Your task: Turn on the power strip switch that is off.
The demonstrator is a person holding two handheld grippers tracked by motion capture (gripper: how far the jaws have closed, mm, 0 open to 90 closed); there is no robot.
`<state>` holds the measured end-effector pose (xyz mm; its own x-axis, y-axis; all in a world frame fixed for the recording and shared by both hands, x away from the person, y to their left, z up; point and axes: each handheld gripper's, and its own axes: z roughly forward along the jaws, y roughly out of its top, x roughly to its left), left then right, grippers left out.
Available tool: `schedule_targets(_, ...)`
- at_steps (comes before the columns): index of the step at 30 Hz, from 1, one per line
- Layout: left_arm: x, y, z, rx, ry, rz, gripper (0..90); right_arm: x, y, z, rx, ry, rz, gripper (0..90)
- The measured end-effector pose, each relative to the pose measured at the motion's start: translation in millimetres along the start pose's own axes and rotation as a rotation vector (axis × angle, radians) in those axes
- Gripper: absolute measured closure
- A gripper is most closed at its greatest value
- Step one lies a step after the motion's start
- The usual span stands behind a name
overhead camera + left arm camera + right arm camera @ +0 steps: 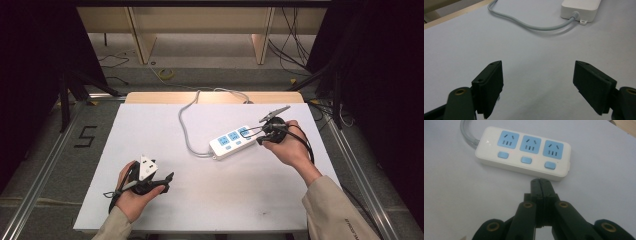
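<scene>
Power strip [523, 152] lies just beyond right gripper's [540, 180] closed, empty fingers.

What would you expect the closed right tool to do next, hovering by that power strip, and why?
Probably ease forward and down to press a blue switch. The right tool is shut with nothing between its jaws, its tip just short of the power strip's near edge and roughly in line with that switch. The left tool waits open, well away from the strip.

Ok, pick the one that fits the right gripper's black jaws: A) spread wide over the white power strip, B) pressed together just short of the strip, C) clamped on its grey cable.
B: the right gripper has its jaws pressed together, empty, just short of the white three-socket power strip.
</scene>
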<state>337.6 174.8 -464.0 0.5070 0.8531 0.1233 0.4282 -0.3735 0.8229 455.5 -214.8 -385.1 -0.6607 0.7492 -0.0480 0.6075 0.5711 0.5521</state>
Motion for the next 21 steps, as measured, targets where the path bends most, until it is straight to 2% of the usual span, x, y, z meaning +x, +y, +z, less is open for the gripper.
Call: schedule_targets(21, -1.1, 0.6, -0.1, 0.003, -0.003, 0.003, 24.3, -5.5, 10.5, 15.8, 0.035, 0.0, 0.002, 90.0)
